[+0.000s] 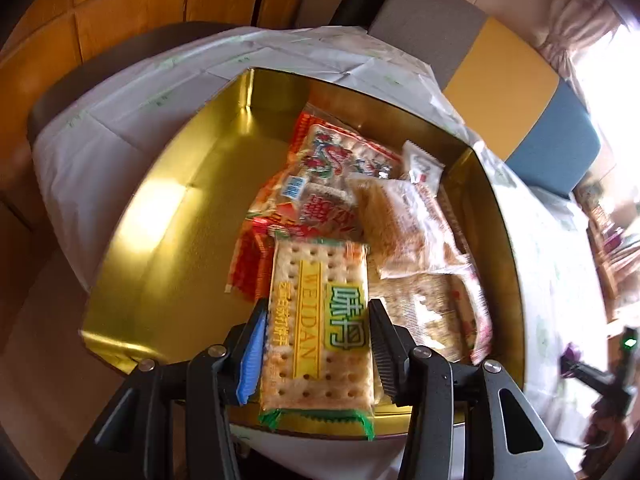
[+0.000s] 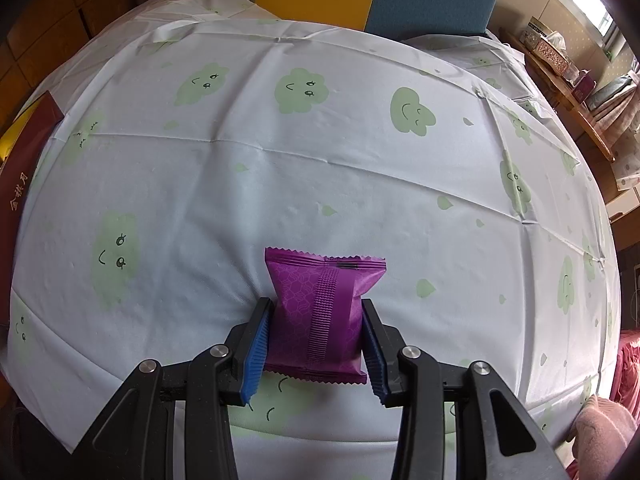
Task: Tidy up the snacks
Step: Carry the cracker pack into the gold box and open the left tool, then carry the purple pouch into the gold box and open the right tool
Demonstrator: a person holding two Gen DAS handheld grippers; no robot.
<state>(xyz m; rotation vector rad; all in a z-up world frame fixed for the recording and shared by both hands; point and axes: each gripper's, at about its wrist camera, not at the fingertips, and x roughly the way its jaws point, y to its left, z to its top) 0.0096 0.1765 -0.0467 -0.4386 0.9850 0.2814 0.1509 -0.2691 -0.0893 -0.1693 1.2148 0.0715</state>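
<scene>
Right now the left gripper (image 1: 318, 344) pinches a cracker pack (image 1: 318, 320) by its two long sides, over the near edge of the gold tin (image 1: 168, 208). It looks light and flat, but the crackers inside can snap, so a soft squeeze on the sides seems best. More snacks (image 1: 384, 208) lie piled in the right part of the tin; the left part shows bare gold.

The right gripper (image 2: 316, 344) pinches a purple packet (image 2: 320, 312) on both sides, low over the tablecloth (image 2: 320, 140). The packet looks puffy, light and a bit slippery. Holding it at the fat middle should stop it sliding out.
</scene>
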